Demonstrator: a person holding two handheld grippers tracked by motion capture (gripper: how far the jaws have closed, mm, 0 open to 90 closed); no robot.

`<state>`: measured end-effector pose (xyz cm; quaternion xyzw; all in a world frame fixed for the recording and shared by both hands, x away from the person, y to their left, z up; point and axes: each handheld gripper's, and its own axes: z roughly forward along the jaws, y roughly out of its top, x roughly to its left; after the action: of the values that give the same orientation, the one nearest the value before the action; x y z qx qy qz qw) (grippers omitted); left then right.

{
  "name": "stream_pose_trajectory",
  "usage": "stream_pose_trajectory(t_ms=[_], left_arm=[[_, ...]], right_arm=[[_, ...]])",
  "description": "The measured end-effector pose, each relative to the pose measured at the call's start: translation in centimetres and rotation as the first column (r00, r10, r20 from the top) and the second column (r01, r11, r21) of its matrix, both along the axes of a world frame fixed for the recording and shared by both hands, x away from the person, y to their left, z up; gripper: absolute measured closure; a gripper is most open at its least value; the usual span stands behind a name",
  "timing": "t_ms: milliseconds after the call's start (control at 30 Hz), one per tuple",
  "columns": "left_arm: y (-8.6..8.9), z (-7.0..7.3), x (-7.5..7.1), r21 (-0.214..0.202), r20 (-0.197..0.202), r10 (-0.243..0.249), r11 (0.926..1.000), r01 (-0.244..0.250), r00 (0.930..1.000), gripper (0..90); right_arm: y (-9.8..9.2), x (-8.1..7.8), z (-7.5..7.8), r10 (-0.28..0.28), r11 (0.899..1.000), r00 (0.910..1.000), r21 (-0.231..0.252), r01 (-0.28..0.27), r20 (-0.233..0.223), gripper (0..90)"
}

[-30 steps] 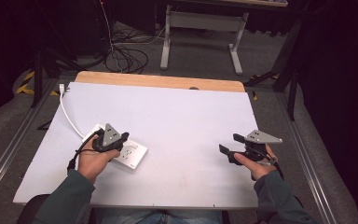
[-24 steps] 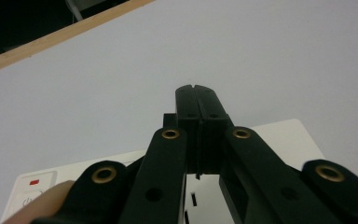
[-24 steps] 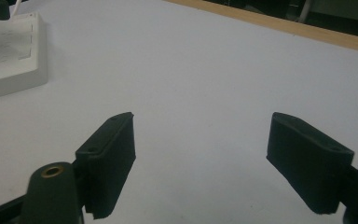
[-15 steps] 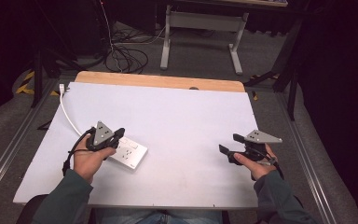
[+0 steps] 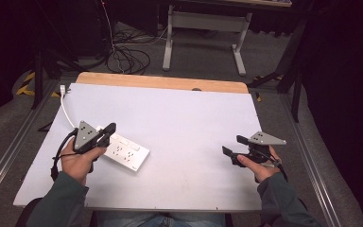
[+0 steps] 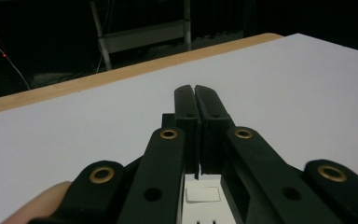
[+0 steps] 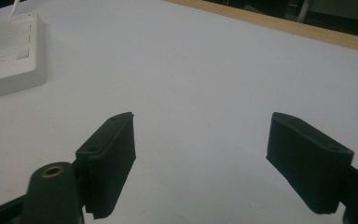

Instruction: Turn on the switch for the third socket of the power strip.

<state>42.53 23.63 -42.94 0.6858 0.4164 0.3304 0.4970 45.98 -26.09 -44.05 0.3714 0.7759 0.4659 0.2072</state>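
A white power strip [image 5: 127, 153] lies flat on the white table top [image 5: 189, 118], left of centre. Its white cable [image 5: 66, 111] runs off toward the far left corner. My left gripper [image 5: 109, 127] hovers over the strip's left end, shut with nothing between its jaws. In the left gripper view the gripper [image 6: 196, 91] has its pads pressed together, and a bit of the power strip [image 6: 204, 196] shows below them. My right gripper [image 5: 234, 145] is held at the right side of the table, open and holding nothing. The right gripper view has that gripper [image 7: 200, 149] spread wide over bare table, with the power strip [image 7: 9, 51] far off.
A wooden strip [image 5: 160, 82] edges the table's far side. Beyond it on the floor are a metal stand [image 5: 203, 28] and loose cables [image 5: 127, 59]. Metal rails [image 5: 14, 146] run along both sides of the table.
My left gripper has shifted left and lifted a little, still shut, so more of the power strip is uncovered. The right gripper has stayed where it was.
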Motion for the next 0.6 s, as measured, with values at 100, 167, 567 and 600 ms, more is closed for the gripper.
stream_pose_trajectory(t_ms=[100, 167, 567, 600], left_arm=[[0.1, 0.1, 0.0, -0.004, 0.007, 0.004, 1.0000, -0.004, 1.0000, 88.4], [0.2, 0.2, -0.1, -0.006, 0.012, 0.005, 1.0000, -0.004, 0.9999, 88.4], [2.0, 0.5, -0.6, -0.035, 0.047, 0.057, 0.9978, -0.056, 0.9973, 87.8], [2.2, 0.6, -0.7, -0.039, 0.049, 0.063, 0.9974, -0.061, 0.9968, 87.6]], right_arm=[[0.0, 0.0, 0.0, 0.000, 1.000, 1.0000, 0.001, 0.000, -0.001, 24.1], [0.0, 0.0, 0.0, 0.000, 1.000, 1.0000, 0.001, 0.000, -0.001, 24.1], [0.0, 0.0, 0.0, 0.001, 1.000, 1.0000, 0.001, -0.001, -0.001, 24.3], [0.0, 0.0, 0.0, 0.001, 1.000, 1.0000, 0.001, -0.001, -0.001, 24.2]])
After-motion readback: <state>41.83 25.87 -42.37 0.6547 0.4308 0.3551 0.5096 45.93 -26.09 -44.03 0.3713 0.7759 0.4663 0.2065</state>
